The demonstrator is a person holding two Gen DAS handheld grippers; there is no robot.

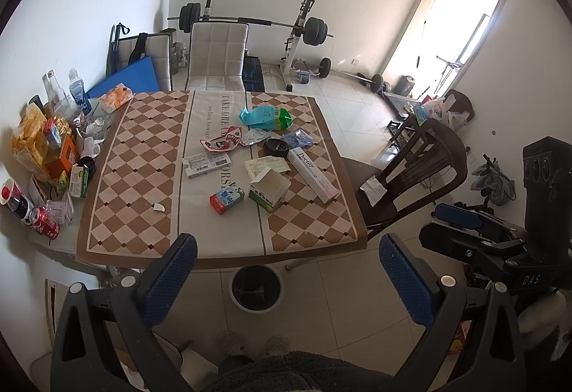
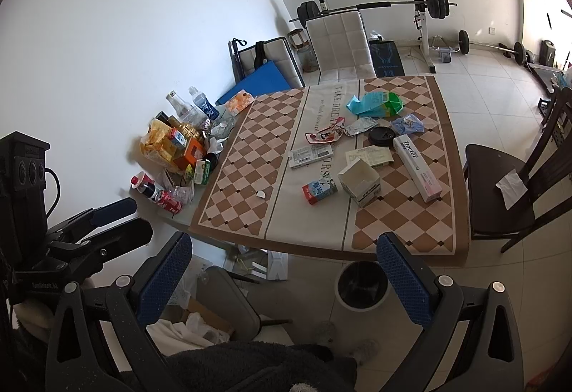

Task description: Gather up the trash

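Trash lies scattered on the checkered table (image 1: 143, 177) (image 2: 250, 184): a green-blue bag (image 1: 266, 117) (image 2: 375, 103), a red wrapper (image 1: 221, 140) (image 2: 323, 134), a black lid (image 1: 276, 146) (image 2: 381, 135), a white "Doctor" toothpaste box (image 1: 314, 174) (image 2: 417, 167), an open carton (image 1: 269, 191) (image 2: 359, 185), a small red-blue milk box (image 1: 226, 199) (image 2: 319, 192). A white bin (image 1: 255, 287) (image 2: 363, 285) stands on the floor under the table's near edge. My left gripper (image 1: 286, 277) and right gripper (image 2: 286, 281) are open, empty, held back from the table.
Snack boxes, bottles and cola cans (image 1: 43, 156) (image 2: 175, 156) crowd the table's left end. A dark wooden chair (image 1: 411, 174) (image 2: 514, 192) stands at the right, a white padded chair (image 1: 216, 56) (image 2: 339, 41) at the far side. A weight bench stands behind.
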